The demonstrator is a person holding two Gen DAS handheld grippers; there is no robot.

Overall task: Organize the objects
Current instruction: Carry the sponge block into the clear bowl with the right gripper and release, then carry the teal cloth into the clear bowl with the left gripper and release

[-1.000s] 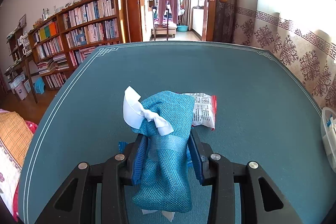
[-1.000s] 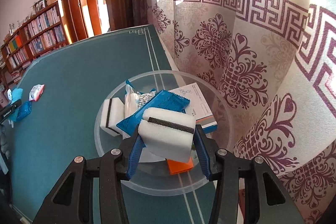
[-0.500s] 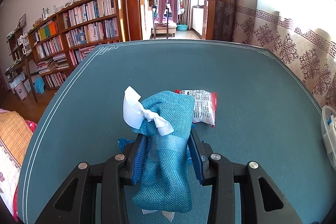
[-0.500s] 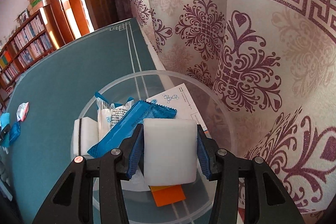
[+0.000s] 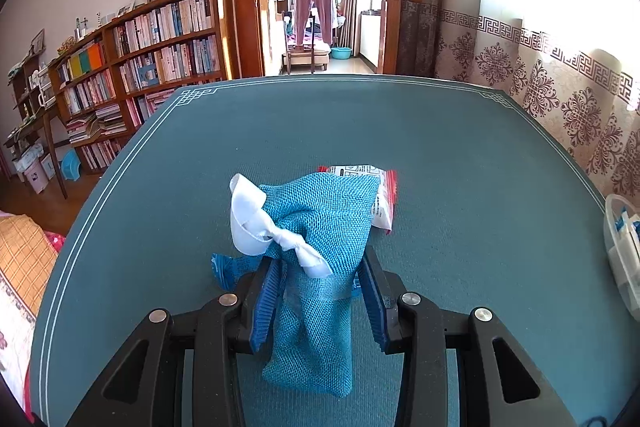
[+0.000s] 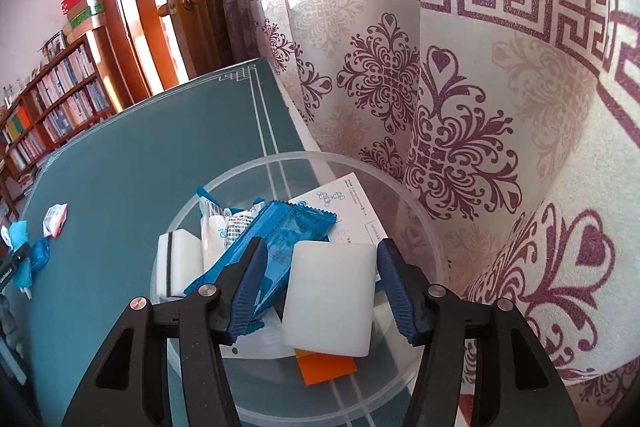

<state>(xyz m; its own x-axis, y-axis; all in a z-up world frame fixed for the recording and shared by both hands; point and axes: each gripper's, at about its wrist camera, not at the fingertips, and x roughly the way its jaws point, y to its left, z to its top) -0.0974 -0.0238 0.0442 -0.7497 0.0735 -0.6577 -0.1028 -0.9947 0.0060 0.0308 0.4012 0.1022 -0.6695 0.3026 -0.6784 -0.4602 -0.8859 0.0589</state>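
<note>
My left gripper (image 5: 319, 261) is shut on a blue mesh pouch (image 5: 320, 227) tied with a white ribbon, held just above the teal table (image 5: 440, 147). Over a clear round container (image 6: 400, 195) at the table's right edge, my right gripper (image 6: 323, 247) has its jaws opening. A white sponge (image 6: 328, 295) sits between them; the left pad stands clear of it and the right pad is at its edge. The sponge rests on a blue packet (image 6: 288, 227) and an orange card (image 6: 326, 367) inside the container.
The container also holds a second white sponge (image 6: 172, 263), a white tube packet (image 6: 212, 235) and a paper leaflet (image 6: 348, 203). A red-and-white snack packet (image 5: 380, 199) lies behind the pouch, a blue wrapper (image 5: 226, 267) beside it. A patterned curtain (image 6: 480, 107) hangs close on the right.
The right gripper's jaws have widened and the white sponge has come free of the left pad and sunk into the container. The left gripper still holds the pouch in place.
</note>
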